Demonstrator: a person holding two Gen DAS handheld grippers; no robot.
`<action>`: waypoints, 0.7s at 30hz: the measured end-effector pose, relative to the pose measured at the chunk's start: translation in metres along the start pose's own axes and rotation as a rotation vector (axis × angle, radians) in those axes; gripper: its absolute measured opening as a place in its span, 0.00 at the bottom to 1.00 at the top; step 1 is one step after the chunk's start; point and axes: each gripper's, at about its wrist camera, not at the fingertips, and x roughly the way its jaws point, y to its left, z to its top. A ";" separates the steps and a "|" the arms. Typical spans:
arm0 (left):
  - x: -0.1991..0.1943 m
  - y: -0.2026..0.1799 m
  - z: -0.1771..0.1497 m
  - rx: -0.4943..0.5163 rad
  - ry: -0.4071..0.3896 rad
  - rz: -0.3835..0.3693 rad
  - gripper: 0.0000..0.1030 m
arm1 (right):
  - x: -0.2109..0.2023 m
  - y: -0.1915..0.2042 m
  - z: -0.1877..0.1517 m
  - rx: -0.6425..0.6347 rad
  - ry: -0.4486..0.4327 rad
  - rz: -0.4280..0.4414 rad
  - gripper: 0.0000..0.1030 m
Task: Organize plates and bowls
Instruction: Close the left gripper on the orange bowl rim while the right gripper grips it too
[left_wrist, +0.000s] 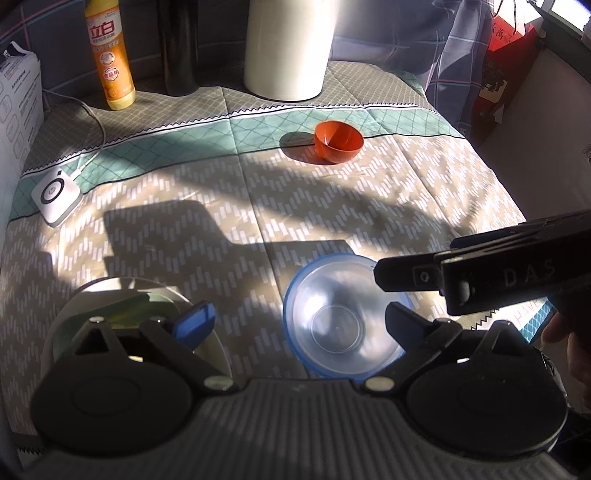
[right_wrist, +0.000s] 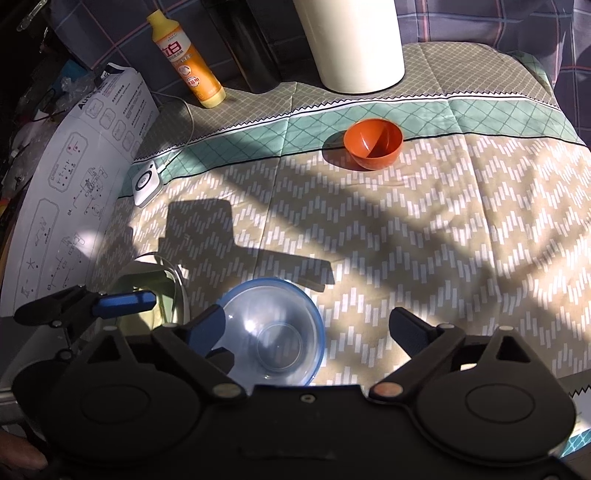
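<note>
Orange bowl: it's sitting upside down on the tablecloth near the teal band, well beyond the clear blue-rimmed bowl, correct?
Not upside down. The orange bowl sits upright, its opening facing up; the right wrist view shows its inside. The rest holds: it rests on the tablecloth near the teal band, well beyond the clear blue-rimmed bowl.

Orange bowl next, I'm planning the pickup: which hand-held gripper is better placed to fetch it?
Probably right: the orange bowl sits ahead across open cloth; from the left wrist view it lies right of centre.

Clear blue-rimmed bowl (left_wrist: 341, 314) upright near edge, orange bowl (left_wrist: 339, 140) tilted farther back, plate (left_wrist: 147, 295) at left
</note>
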 end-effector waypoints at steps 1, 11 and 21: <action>0.000 0.000 0.001 -0.002 -0.001 0.000 0.98 | 0.000 -0.001 0.000 0.006 0.000 -0.002 0.95; 0.012 0.009 0.025 -0.028 -0.037 0.017 0.99 | 0.004 -0.012 0.012 0.051 -0.012 -0.019 0.96; 0.040 0.015 0.075 -0.039 -0.086 0.036 1.00 | 0.015 -0.044 0.051 0.135 -0.060 -0.075 1.00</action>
